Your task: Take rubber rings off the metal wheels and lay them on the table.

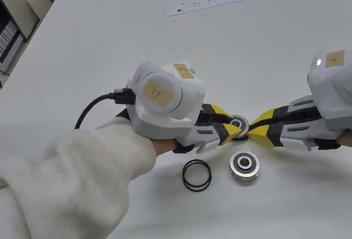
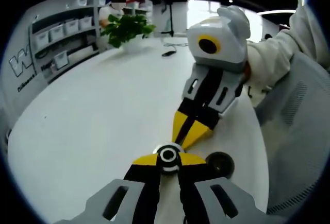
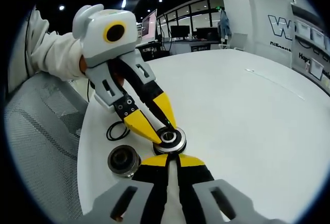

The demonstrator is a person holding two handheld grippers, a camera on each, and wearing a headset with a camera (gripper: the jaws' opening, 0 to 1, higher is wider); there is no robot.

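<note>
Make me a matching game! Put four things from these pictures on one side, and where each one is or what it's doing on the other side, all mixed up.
Things:
1. black rubber rings
2. white power strip
3. left hand-held gripper
4. black cable

Places or states:
A. shut on a metal wheel
B. plugged into the left hand-held gripper's back
C. far across the table
D. flat on the table, beside a loose wheel

Pairs: 1-D, 2-C, 3-A, 4-B.

White tabletop open toward white power strip; black rubber rings and silver metal wheel obstruct nearside.
</note>
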